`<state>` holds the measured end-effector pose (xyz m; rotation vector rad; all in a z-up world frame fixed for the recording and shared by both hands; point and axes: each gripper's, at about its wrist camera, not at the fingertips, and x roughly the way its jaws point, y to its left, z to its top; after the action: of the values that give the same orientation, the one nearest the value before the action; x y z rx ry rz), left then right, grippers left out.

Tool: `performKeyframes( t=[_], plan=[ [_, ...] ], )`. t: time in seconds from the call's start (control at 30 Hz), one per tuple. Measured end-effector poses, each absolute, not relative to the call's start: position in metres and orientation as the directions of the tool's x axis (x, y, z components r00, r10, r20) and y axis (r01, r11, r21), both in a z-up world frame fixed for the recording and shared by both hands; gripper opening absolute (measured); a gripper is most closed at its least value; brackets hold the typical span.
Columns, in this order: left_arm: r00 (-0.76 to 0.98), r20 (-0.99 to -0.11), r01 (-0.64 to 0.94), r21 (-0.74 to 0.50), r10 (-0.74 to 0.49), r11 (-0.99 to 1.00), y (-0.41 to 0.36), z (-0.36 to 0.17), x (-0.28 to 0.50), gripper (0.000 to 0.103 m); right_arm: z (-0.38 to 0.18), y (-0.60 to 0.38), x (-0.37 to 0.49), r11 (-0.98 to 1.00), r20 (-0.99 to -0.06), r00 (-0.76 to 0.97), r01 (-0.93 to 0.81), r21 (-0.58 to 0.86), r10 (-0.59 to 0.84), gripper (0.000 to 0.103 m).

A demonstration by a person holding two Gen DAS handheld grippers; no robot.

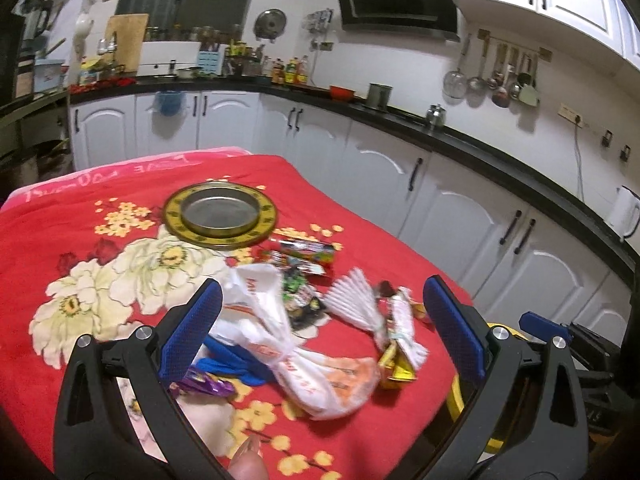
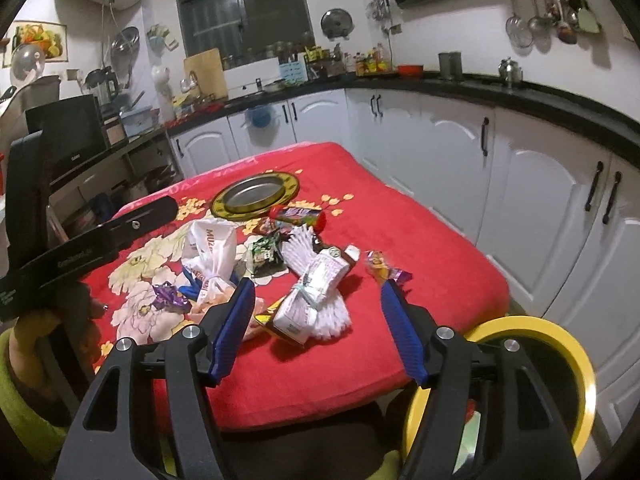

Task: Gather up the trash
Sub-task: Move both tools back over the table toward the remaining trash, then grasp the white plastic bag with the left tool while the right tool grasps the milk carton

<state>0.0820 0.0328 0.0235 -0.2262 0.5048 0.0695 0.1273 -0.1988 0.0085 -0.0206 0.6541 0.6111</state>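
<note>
At lower left of the right wrist view, the left claw (image 1: 322, 320) stands wide and empty above the red-cloth worktop (image 2: 420, 280). Mid-frame lies the trash: a knotted white bag (image 2: 210, 256), pleated white paper (image 2: 320, 288), candy wrappers (image 2: 386, 268). Right claw (image 2: 318, 328) gapes wide, empty. Lower right, a yellow-rimmed bin (image 2: 576, 356).

The crumpled white plastic bag (image 2: 208, 254) at centre left bore orange letters starting "MU"; the rest, and all wrapper print, was too blurred to read.
</note>
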Motion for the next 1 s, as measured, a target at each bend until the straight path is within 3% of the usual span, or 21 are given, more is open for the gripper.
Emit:
performKeyframes(
  t=[0.4,1.0],
  plan=[
    [0.83,-0.554,-0.226,-0.221,0.069,0.949,0.082,0.0,0.101,0.092,-0.028,-0.159,0.19,0.83,-0.677,0.517,-0.49,0.267,0.524,0.064],
    [0.752,-0.659,-0.242,-0.244,0.022,0.939,0.103,-0.043,0.145,0.092,-0.068,-0.13,0.245,0.849,-0.761,0.417,-0.417,0.326,0.497,0.064]
  ],
)
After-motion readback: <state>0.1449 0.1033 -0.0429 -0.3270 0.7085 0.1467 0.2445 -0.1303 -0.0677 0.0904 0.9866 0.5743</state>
